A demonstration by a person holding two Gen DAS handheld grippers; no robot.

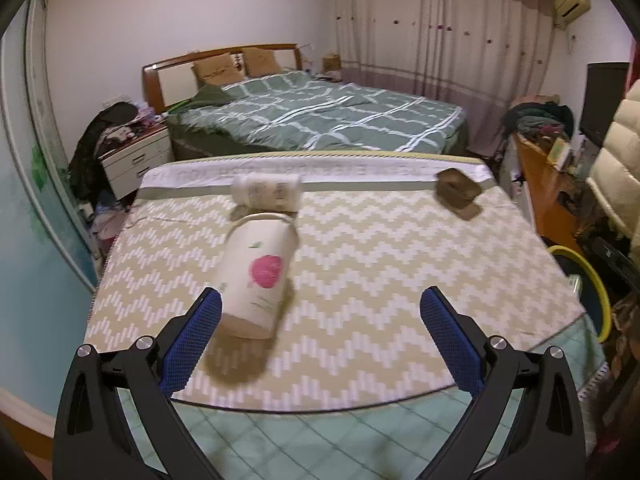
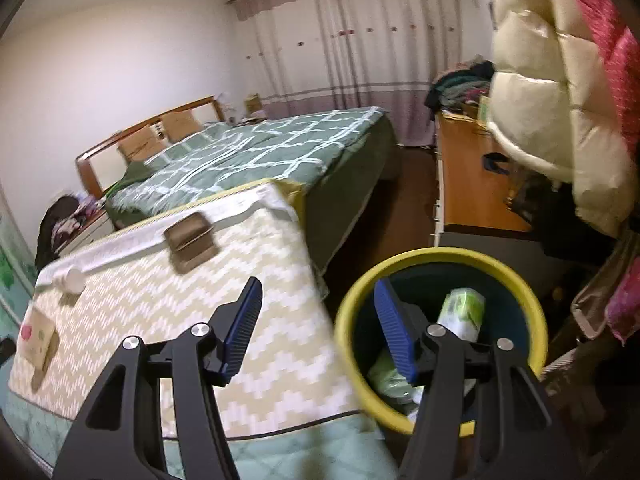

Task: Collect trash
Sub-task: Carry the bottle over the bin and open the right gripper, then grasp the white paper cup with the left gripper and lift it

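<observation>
Nearest, a white cardboard cup with a pink fruit print lies on its side on the beige-and-white zigzag woven mat, just ahead of the left gripper, whose blue-padded jaws stand wide and empty. Beyond it lie a white cylindrical bottle and a crumpled brown box near the mat's far edge. The right gripper, jaws apart and empty, hangs over the yellow-rimmed dark round bin beside the mat, with a green-and-white packet inside.

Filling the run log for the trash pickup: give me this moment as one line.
left gripper: open, by apple-print cup | right gripper: open, empty, at yellow-rimmed bin | bin holds green-white bottle
</observation>
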